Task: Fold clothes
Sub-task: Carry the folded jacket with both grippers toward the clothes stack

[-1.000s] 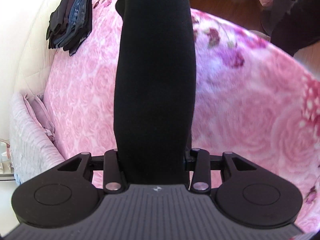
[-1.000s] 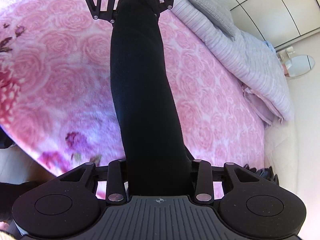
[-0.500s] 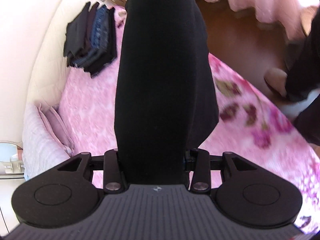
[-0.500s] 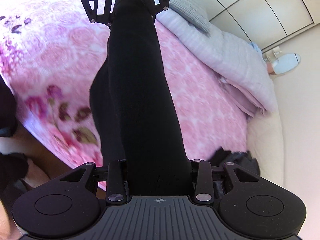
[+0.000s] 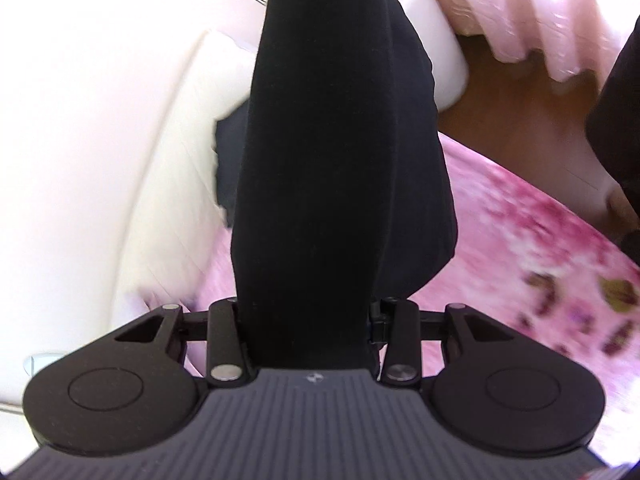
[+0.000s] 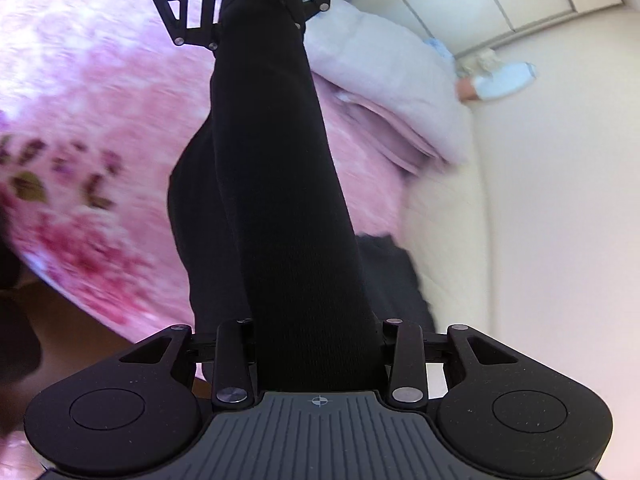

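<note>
Big pink flowery blanket (image 6: 92, 128) spread below. Long black garment (image 6: 280, 200) stretched in the air above it, between both grippers. Left gripper (image 6: 256, 4) pinched tight on one end, right gripper (image 6: 318, 354) pinched tight on the other.

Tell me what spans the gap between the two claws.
In the right wrist view, only the black garment stretches from the right claw to the left claw.

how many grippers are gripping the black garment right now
2. The right gripper clamps the black garment at the near end; the left gripper clamps its far end, above the pink floral blanket.
</note>
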### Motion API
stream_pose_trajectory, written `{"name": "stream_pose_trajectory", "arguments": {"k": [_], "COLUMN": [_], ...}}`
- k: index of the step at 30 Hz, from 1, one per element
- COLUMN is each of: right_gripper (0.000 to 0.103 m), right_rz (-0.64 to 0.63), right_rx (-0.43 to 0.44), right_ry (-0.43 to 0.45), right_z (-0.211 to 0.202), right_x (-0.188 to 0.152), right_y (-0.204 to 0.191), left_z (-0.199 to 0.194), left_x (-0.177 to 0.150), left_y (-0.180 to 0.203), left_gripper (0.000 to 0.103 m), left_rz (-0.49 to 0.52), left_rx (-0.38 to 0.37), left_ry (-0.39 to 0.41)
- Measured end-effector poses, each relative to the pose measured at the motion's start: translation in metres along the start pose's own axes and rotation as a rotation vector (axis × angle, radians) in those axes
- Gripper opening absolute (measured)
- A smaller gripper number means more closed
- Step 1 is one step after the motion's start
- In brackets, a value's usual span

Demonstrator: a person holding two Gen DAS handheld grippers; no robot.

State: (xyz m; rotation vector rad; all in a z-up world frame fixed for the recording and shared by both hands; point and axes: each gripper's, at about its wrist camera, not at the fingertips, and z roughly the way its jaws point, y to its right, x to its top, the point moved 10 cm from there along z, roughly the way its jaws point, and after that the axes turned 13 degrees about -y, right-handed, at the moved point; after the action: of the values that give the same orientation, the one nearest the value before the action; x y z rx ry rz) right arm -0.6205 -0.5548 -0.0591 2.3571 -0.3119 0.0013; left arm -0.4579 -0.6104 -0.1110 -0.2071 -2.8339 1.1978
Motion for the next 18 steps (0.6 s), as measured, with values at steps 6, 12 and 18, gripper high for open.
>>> {"name": "stream_pose_trajectory", "arguments": {"k": [6,12,18], "right_gripper": [0.037,0.037,0.037], "right_rz": [0.019,-0.045,-0.092], "right_rx": [-0.046,-0.068,-0.130], "right_ry": [0.020,0.128,0.253], "right_z": [0.053,0.145,0.223], "right_x": [-0.029,-0.056,-0.059], "right_y": [0.093,0.203,0.337], "left_z": [0.056,0.134,0.192], "left_x": [0.060,0.120,0.158], "left_y": [-0.085,-0.175,-0.293], "left_gripper": [0.036,0.036,0.036], "left_rz": [-0.013,-0.109,-0.256], "left_rx": [0.068,0.093,0.191], "left_ry": [-0.018,-0.127,-0.233]}}
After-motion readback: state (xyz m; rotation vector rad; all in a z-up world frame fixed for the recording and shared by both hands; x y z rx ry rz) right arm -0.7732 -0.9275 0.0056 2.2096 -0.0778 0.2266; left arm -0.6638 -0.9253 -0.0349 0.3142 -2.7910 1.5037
